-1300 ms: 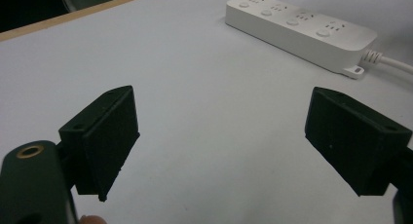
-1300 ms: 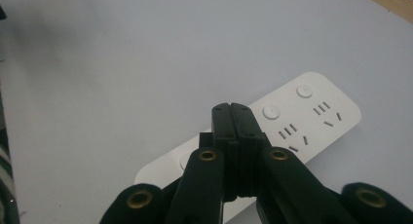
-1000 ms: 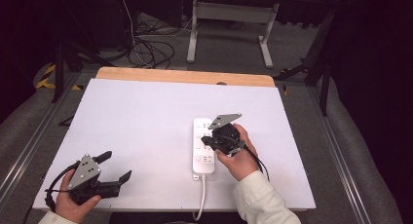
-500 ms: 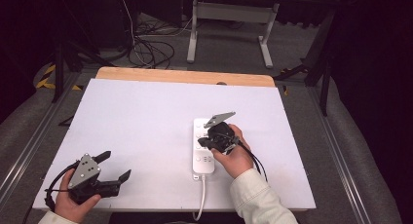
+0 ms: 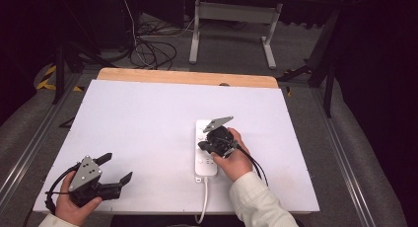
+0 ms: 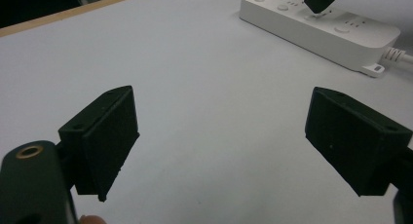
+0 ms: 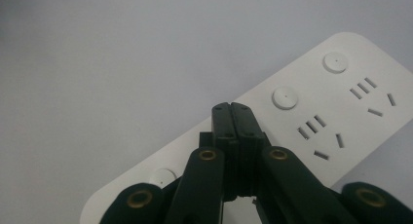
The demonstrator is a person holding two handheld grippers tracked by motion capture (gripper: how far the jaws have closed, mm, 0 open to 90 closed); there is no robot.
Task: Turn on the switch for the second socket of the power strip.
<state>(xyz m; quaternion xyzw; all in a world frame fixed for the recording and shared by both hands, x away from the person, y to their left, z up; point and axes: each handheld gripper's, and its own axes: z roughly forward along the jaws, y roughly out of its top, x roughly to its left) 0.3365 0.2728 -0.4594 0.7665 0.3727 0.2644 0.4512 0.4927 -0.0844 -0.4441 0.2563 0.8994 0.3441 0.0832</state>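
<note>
A white power strip (image 5: 203,160) lies lengthwise on the white table, its cord running off the near edge. My right gripper (image 5: 203,146) is shut with nothing between its jaws, its tips down on the strip's top face. In the right gripper view the closed tips (image 7: 232,112) rest on the power strip (image 7: 341,107) next to a round button (image 7: 285,97). My left gripper (image 5: 114,169) rests open at the near left corner of the table. In the left gripper view its jaws stand wide apart over bare table, the power strip (image 6: 316,27) far off at the upper right.
The white table (image 5: 148,123) has a wooden strip (image 5: 187,78) along its far edge. Beyond it on the floor lie tangled cables (image 5: 148,49) and a grey metal stand (image 5: 231,19). Grey rails run along both sides of the table.
My right gripper has slid a little toward the near end of the power strip and tilted lower onto it. The left gripper has stayed put.
</note>
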